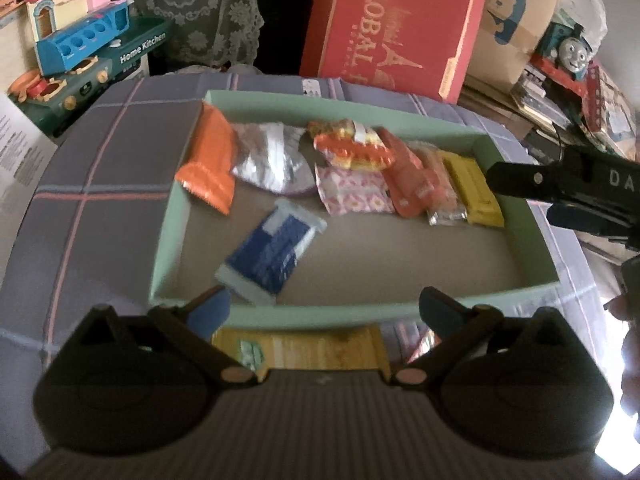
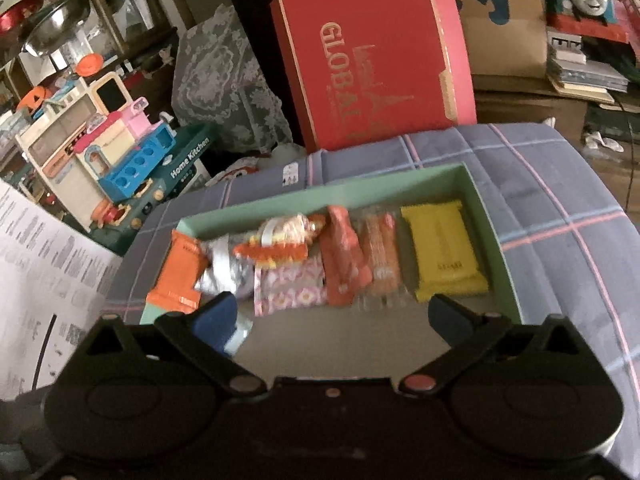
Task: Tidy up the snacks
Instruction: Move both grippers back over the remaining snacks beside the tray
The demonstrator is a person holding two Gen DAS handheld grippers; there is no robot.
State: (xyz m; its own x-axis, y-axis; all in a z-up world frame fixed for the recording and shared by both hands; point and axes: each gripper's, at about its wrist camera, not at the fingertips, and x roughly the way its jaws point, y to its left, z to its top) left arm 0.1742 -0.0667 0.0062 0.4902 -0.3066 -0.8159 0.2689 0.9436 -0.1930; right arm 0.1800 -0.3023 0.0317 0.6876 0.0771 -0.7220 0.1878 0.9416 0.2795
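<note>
A shallow green box [image 1: 172, 216] sits on the plaid cloth and holds several snack packets in a row along its far side: orange [image 1: 210, 164], silver [image 1: 272, 160], pink patterned [image 1: 352, 192], yellow [image 1: 476, 188]. A blue packet [image 1: 272, 252] lies alone in the box's middle. My left gripper [image 1: 324, 312] is open and empty above the box's near wall; a yellow packet [image 1: 304, 350] lies on the cloth just below it. My right gripper [image 2: 332, 320] is open and empty over the box [image 2: 504, 256], near the yellow packet [image 2: 444, 248]. It shows at the right in the left wrist view [image 1: 560, 184].
A red "Global" box [image 1: 400, 32] stands behind the table. A toy kitchen set [image 1: 76, 52] is at the left, a toy train [image 1: 572, 48] and cardboard at the right. A printed sheet [image 2: 44, 272] lies at the left edge.
</note>
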